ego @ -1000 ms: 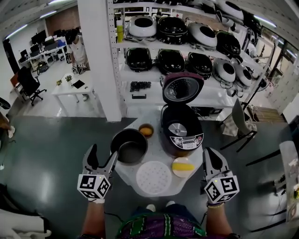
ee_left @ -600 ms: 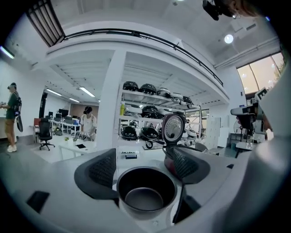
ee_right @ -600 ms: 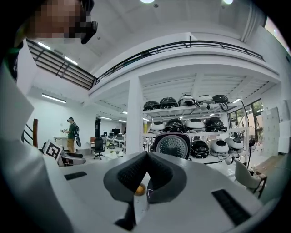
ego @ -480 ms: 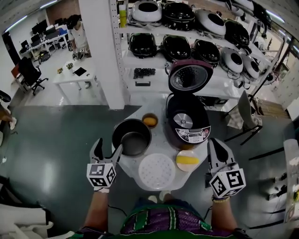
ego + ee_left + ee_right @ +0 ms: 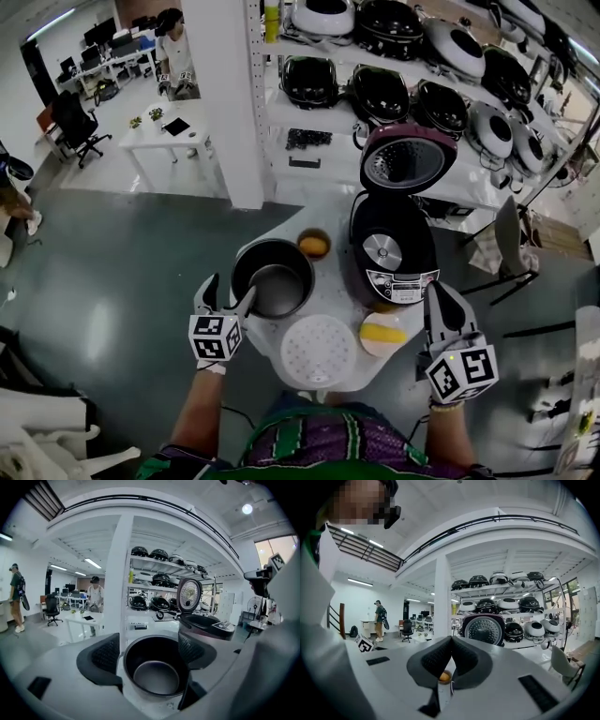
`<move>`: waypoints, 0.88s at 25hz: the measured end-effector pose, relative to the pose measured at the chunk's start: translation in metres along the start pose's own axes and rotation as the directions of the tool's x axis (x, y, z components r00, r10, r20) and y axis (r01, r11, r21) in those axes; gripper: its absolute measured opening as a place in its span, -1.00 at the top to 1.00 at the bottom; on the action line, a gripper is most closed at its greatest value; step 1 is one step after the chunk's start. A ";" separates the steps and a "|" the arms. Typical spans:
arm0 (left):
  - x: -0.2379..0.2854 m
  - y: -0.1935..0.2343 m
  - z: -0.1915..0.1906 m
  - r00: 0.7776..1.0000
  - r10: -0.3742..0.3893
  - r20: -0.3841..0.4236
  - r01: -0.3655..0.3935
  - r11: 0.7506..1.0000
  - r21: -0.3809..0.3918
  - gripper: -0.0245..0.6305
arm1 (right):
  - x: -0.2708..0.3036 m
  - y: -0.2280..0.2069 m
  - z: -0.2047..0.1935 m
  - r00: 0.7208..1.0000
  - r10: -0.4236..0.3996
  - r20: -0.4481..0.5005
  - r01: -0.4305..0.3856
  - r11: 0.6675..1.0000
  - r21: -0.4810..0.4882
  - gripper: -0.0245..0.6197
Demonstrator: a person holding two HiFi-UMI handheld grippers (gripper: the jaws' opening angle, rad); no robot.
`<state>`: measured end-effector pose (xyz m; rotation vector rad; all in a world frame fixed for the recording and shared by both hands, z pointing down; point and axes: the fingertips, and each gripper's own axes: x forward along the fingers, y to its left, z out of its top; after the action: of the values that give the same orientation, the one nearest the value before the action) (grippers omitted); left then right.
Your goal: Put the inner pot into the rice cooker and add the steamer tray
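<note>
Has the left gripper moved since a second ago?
Yes. The left gripper came in toward the pot; one jaw now overlaps its rim.

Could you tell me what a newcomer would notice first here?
The maroon rice cooker, lid up, stands at right on the table. The dark inner pot sits left of it, the open left gripper close to its near rim. A white steamer tray lies at the near edge.
</note>
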<state>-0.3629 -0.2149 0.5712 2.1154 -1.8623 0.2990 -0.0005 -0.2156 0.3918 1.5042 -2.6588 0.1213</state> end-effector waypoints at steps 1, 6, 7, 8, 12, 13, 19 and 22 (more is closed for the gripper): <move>0.004 0.003 -0.005 1.000 0.006 -0.014 -0.006 1.000 -0.012 -0.28 | 0.004 0.000 -0.001 1.000 0.007 -0.006 -0.007 1.000 0.001 0.90; 0.023 0.013 -0.029 0.996 0.023 -0.082 -0.025 0.999 -0.020 -0.28 | 0.021 0.000 -0.012 0.999 0.029 -0.037 -0.029 1.000 0.001 0.90; 0.027 0.015 -0.032 0.995 0.027 -0.092 -0.029 0.999 -0.018 -0.28 | 0.023 0.000 -0.015 0.998 0.033 -0.044 -0.033 0.999 0.004 0.90; 0.032 0.017 -0.036 0.994 0.033 -0.101 -0.035 0.999 -0.020 -0.28 | 0.025 0.000 -0.018 0.998 0.037 -0.052 -0.037 0.999 0.007 0.90; 0.048 0.028 -0.055 0.990 0.049 -0.135 -0.057 0.997 -0.055 -0.28 | 0.028 -0.001 -0.029 0.996 0.045 -0.078 -0.044 0.999 0.007 0.90; 0.052 0.030 -0.060 0.988 0.052 -0.144 -0.062 0.996 -0.063 -0.28 | 0.028 -0.001 -0.031 0.996 0.045 -0.083 -0.044 0.999 0.007 0.90; 0.072 0.038 -0.073 0.980 0.082 -0.183 -0.100 0.991 -0.090 -0.28 | 0.034 -0.009 -0.037 0.993 0.048 -0.110 -0.047 0.999 0.013 0.90; 0.081 0.044 -0.081 0.974 0.089 -0.207 -0.109 0.990 -0.089 -0.28 | 0.036 -0.014 -0.041 0.992 0.043 -0.121 -0.041 0.999 0.015 0.90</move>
<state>-0.3918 -0.2657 0.6791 1.8550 -1.8268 0.4187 -0.0055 -0.2484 0.4369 1.3972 -2.5988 0.2247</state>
